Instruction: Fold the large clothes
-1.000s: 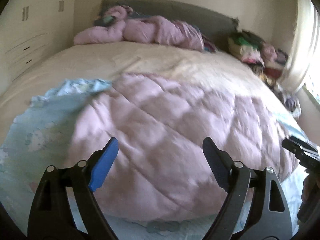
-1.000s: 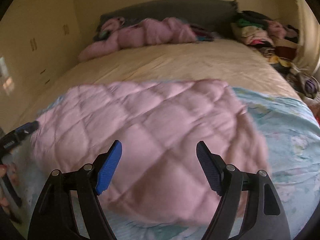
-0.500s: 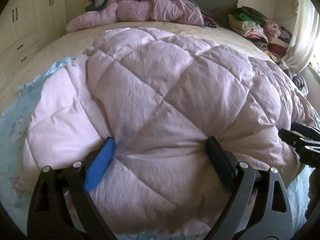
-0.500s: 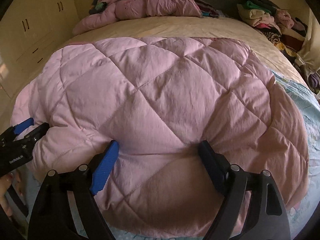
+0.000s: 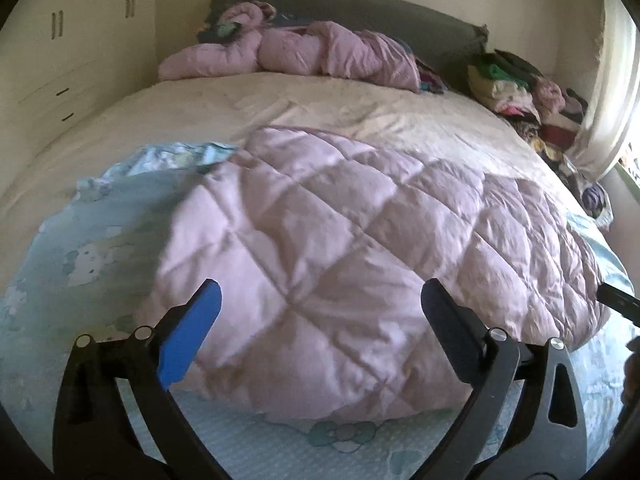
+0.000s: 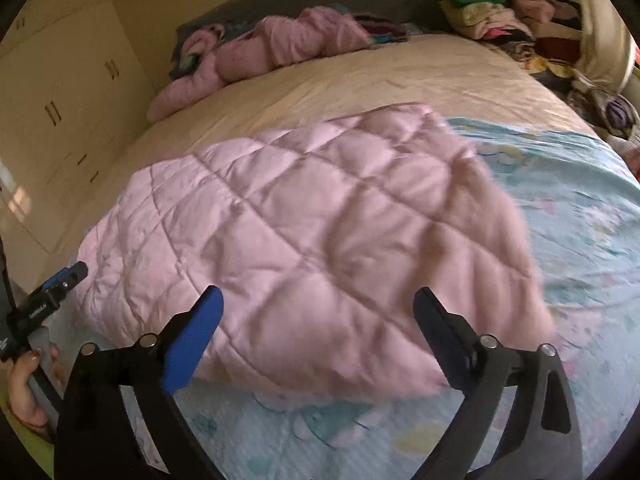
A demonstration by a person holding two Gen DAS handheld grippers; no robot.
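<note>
A pink quilted comforter [image 5: 360, 240] lies folded on a light blue patterned sheet [image 5: 92, 232] at the near end of the bed; it also shows in the right wrist view [image 6: 320, 232]. My left gripper [image 5: 320, 312] is open and empty, its jaws wide apart just above the comforter's near edge. My right gripper [image 6: 318, 320] is open and empty too, over the near edge further right. The left gripper's tip [image 6: 52, 292] shows at the left edge of the right wrist view.
A cream bedspread [image 5: 320, 108] covers the far half of the bed. A crumpled pink blanket [image 5: 304, 52] lies by the grey headboard [image 5: 360, 12]. A pile of clothes [image 5: 520, 88] sits at the far right. White cupboards [image 5: 60, 52] stand on the left.
Half a second ago both grippers were pressed down into the comforter. Both have since pulled back and up, and the comforter lies flat and free.
</note>
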